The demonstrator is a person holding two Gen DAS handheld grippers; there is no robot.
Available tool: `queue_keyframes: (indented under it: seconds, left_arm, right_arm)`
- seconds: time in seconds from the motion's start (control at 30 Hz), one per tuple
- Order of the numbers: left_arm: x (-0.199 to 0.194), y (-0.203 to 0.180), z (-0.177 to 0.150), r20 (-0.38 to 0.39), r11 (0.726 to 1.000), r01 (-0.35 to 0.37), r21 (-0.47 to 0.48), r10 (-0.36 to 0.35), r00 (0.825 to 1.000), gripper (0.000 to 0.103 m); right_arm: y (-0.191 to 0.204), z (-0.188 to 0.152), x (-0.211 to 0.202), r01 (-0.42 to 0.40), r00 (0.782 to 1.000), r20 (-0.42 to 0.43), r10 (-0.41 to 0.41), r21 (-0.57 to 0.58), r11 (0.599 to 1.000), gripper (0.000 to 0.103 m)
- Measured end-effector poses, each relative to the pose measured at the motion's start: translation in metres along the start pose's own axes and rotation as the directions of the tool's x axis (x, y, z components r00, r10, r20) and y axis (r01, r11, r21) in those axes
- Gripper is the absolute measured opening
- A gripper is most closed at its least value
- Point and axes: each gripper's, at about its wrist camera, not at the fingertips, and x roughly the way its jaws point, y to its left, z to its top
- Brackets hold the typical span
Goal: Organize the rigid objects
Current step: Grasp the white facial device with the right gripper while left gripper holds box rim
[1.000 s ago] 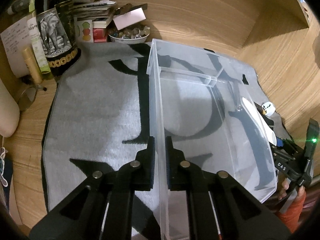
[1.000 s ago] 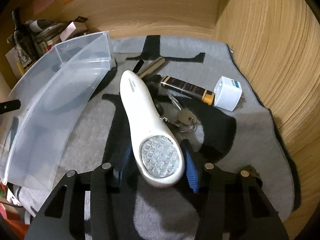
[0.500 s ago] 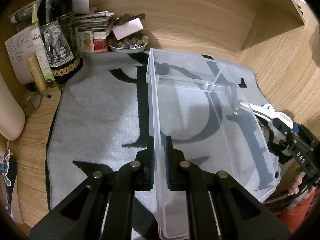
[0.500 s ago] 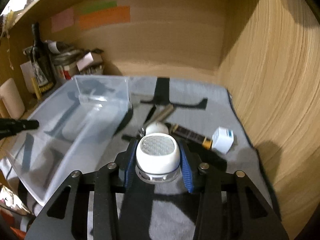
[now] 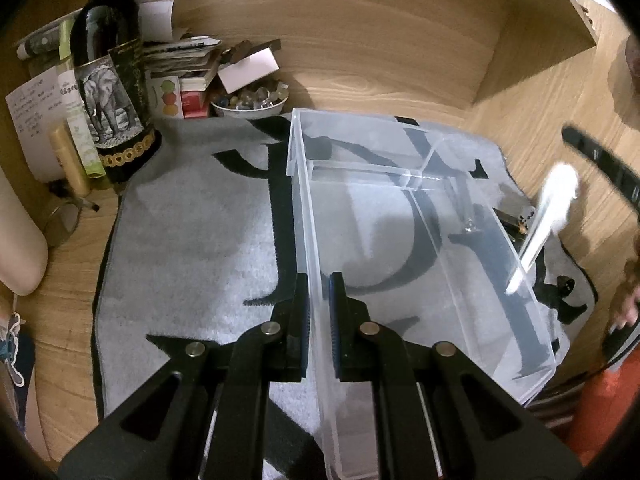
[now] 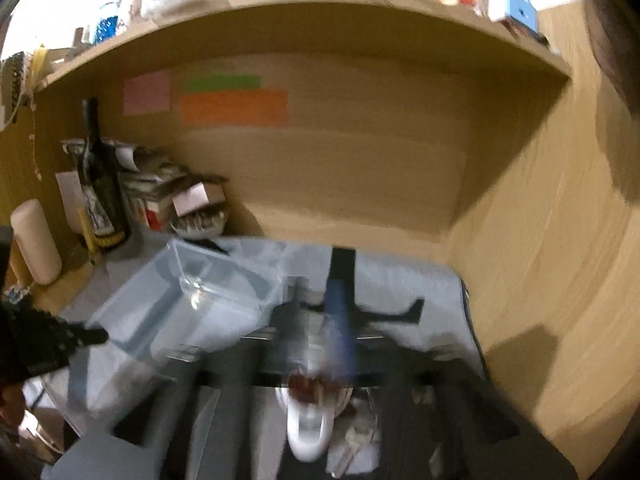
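Left claw [image 5: 318,296] stands clamped on the near wall of the clear plastic storage bin [image 5: 304,208], pads pressed to either face, steadying it on the grey mat with black lettering [image 5: 192,216] that covers the wooden worktop [image 5: 64,280]. At that view's right edge the long white plastic handheld device [image 5: 558,188] is a smeared streak in the air over the bin's far wall, not yet inside.

From the right wrist everything is badly blurred. The right claw [image 6: 316,302] has just been closing and its jaws now seem drawn together. The device [image 6: 308,432] shows low in the picture, beneath the jaws rather than between the pads. Whether anything still grips it I cannot tell. The bin [image 6: 192,276] lies ahead and to the left.

The step in hand looks like carrying the device across to the bin. Next, as I judge it, comes checking the hold, regrasping if it has slipped, then lowering the device into the bin's large compartment while the left claw braces the wall.
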Motion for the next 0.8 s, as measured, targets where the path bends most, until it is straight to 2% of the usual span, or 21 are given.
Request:
queue_keyframes:
  seconds: [0.07,0.13,0.3,0.33,0.4,0.43,0.47,0.63,0.8]
  left_arm:
    - [0.0,0.0,0.0,0.003,1.0,0.003,0.003,-0.003,1.0,0.009]
    - [0.001,0.001,0.0,0.007,1.0,0.005,0.003,-0.005,1.0,0.009]
    - [0.0,0.001,-0.001,0.009,1.0,0.015,0.006,-0.015,1.0,0.009]
    - [0.0,0.001,-0.001,0.008,1.0,0.014,0.009,-0.014,1.0,0.009]
    - [0.0,0.001,-0.001,0.006,1.0,0.013,0.014,-0.013,1.0,0.009]
    - [0.0,0.0,-0.002,0.005,1.0,0.014,0.013,-0.014,1.0,0.009]
    - [0.0,0.001,-0.002,0.005,1.0,0.016,0.011,-0.016,1.0,0.009]
    - [-0.001,0.011,-0.002,0.016,0.998,0.02,-0.051,-0.019,1.0,0.009]
    - [-0.005,0.019,-0.004,0.016,0.996,0.023,-0.09,-0.021,1.0,0.008]
  right_arm:
    - [0.004,0.01,0.0,-0.029,0.999,0.023,0.029,-0.008,1.0,0.003]
    - [0.008,0.013,0.008,-0.013,1.0,0.012,0.013,-0.028,1.0,0.004]
    - [0.008,-0.007,0.038,-0.028,0.992,-0.126,0.024,-0.033,0.999,0.008]
    - [0.007,-0.012,0.042,-0.036,0.989,-0.146,0.031,-0.03,0.999,0.013]
    - [0.005,-0.02,0.05,-0.047,0.982,-0.184,0.04,-0.034,0.998,0.031]
    - [0.004,-0.023,0.053,-0.05,0.979,-0.198,0.042,-0.038,0.998,0.043]
    - [0.004,-0.025,0.056,-0.055,0.977,-0.21,0.045,-0.043,0.998,0.047]
    - [0.002,-0.03,0.08,-0.11,0.951,-0.296,0.087,-0.063,0.992,0.047]
    - [0.003,-0.037,0.112,-0.131,0.921,-0.378,0.096,-0.066,0.989,0.047]
